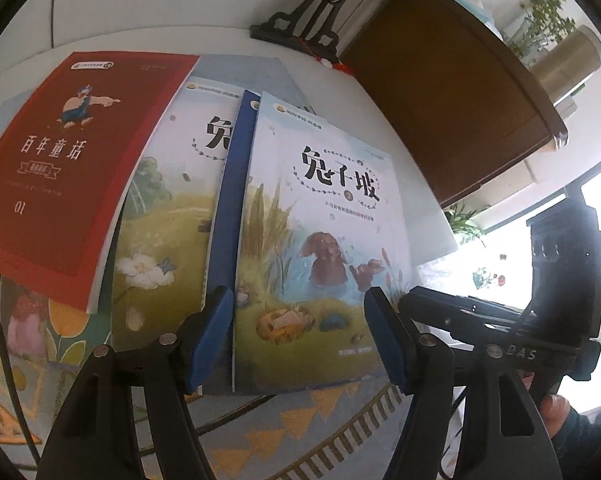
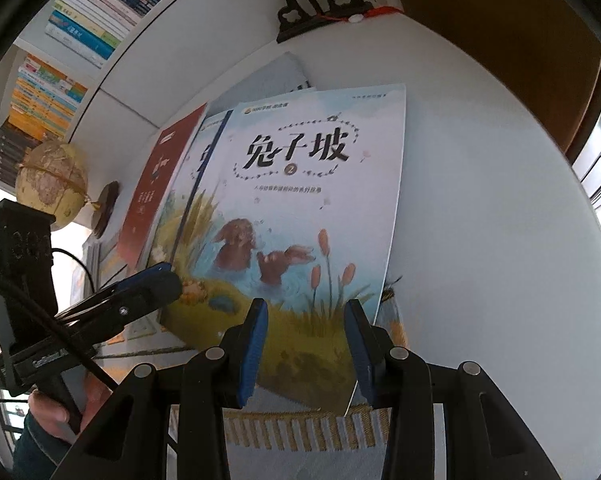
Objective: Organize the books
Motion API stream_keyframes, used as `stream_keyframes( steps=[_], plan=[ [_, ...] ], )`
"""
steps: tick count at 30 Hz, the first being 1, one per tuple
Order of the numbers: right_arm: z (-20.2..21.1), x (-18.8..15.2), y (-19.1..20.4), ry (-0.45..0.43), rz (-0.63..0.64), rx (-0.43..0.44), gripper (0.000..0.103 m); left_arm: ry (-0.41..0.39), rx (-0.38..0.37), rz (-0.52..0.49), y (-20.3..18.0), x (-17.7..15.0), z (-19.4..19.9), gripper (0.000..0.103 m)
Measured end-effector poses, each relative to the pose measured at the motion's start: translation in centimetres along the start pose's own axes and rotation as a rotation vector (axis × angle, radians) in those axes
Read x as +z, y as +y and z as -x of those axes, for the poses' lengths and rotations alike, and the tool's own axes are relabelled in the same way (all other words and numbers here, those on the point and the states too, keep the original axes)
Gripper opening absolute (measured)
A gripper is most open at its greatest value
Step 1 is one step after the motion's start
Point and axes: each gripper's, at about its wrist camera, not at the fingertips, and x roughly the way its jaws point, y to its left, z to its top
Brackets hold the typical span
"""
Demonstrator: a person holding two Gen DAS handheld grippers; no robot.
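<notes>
Several books lie fanned out on a white round table (image 1: 340,92). A pale blue rabbit book (image 1: 320,240) lies on top at the right; it fills the middle of the right wrist view (image 2: 300,200). Left of it lie a blue-edged book (image 1: 228,208), a second rabbit book (image 1: 168,216) and a red book (image 1: 60,168), also visible as a red strip (image 2: 156,188). My left gripper (image 1: 300,340) is open over the top book's near edge. My right gripper (image 2: 306,352) is open, its jaws either side of that book's near corner. Nothing is held.
A dark ornate stand (image 1: 312,20) sits at the table's far side, beside a brown wooden cabinet (image 1: 452,92). A patterned cloth (image 1: 260,432) lies under the books' near edge. A globe (image 2: 52,184) and bookshelves (image 2: 80,20) are at the left.
</notes>
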Motion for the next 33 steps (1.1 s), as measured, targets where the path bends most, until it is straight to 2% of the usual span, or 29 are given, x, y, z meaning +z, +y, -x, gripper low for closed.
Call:
stream_keyframes(
  steps=[4,7,11,15,26,33],
  plan=[
    [0.0,0.3,-0.1,-0.012,0.005,-0.04,0.038,-0.002,-0.029,0.022,0.4,-0.1,0.1,0.065],
    [0.0,0.6,-0.1,-0.019,0.001,-0.043,0.038,0.004,-0.025,0.015,0.1,-0.3,0.1,0.065],
    [0.5,0.8,0.0,-0.051,0.01,-0.098,0.038,-0.002,-0.023,0.029,0.0,-1.0,0.3,0.065],
    [0.0,1.3,-0.6,-0.038,0.004,-0.124,0.038,-0.012,-0.004,0.025,-0.3,-1.7,0.6,0.065],
    [-0.1,1.8,-1.0,-0.004,0.027,-0.098,0.041,-0.004,-0.003,0.039,-0.4,-2.1,0.5,0.065],
    [0.2,-0.5,0.5,0.037,0.085,-0.071,0.041,0.011,-0.003,0.091,0.6,-6.2,2.8,0.065]
  ],
)
